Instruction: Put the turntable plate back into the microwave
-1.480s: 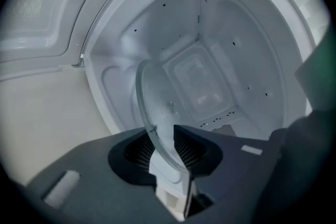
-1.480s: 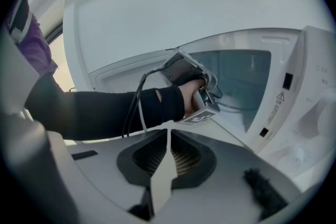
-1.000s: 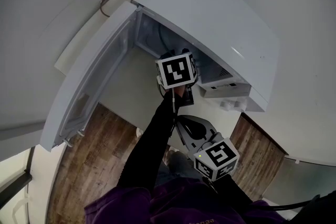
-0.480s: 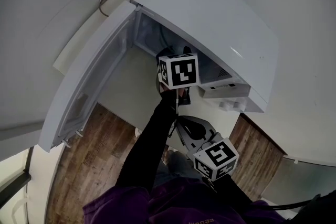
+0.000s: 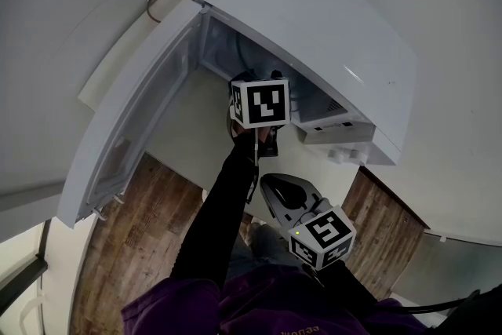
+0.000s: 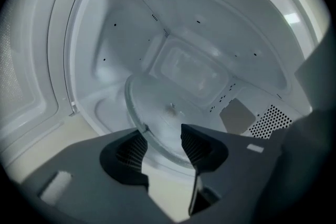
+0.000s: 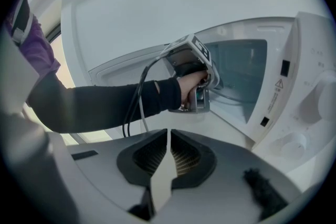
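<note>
Microwave (image 5: 314,27) door (image 5: 125,137) swung wide open; black sleeve (image 5: 223,208) reaches to cavity (image 5: 227,51); right hand-held gripper (image 5: 276,186) lower, above wood floor (image 5: 133,239).

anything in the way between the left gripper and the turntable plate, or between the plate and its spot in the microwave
Nothing visible does. The turntable plate already lies on the microwave floor. The left gripper is right at its near rim; its jaws, which have just been opening, stand apart with only that rim between them.

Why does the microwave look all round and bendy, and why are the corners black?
Left gripper view: the wide lens bows the microwave walls, black corners frame it, and the glass turntable plate looks faint. Right gripper view: same bulge and black corners. Head view: the door curves too.
</note>
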The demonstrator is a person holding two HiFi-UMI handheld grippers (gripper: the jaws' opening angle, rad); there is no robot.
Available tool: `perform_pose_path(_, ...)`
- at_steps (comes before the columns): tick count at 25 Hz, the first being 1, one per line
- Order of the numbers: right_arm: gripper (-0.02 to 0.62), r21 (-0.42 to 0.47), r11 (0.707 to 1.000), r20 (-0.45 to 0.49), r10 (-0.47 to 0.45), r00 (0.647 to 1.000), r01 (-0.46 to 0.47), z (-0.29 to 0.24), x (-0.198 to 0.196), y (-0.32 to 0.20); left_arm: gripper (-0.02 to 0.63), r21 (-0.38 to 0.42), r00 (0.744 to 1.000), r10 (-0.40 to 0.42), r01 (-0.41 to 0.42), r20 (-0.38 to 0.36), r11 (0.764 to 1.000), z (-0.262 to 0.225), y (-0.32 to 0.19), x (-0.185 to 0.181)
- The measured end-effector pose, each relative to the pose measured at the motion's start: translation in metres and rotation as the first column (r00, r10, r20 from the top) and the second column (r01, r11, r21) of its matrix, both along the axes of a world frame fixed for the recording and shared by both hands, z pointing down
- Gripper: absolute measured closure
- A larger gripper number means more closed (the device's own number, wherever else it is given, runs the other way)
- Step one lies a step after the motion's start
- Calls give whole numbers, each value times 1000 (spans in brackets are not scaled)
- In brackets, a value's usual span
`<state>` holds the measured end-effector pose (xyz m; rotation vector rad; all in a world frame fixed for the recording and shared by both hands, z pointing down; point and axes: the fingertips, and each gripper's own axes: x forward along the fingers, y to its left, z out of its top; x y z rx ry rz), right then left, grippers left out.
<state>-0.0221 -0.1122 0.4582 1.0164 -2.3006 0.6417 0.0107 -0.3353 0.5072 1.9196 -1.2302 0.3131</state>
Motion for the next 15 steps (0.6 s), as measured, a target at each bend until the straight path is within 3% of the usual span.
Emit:
perform_pose_path(6, 584, -1, 1000, 4, -3, 1000, 3, 1, -3, -1, 400, -130, 999, 35, -32, 15, 991, 3, -1, -7)
perform_pose_path(10, 584, 0, 1000, 9, -9, 1000, 9, 0, -6, -2, 380, -148, 999, 16, -10, 40, 989, 11, 2, -12)
perform_pose_path(15, 584, -4, 1000, 9, -8, 1000, 8, 1, -5, -3, 362, -115, 996, -9, 19, 84, 993, 13, 2, -14)
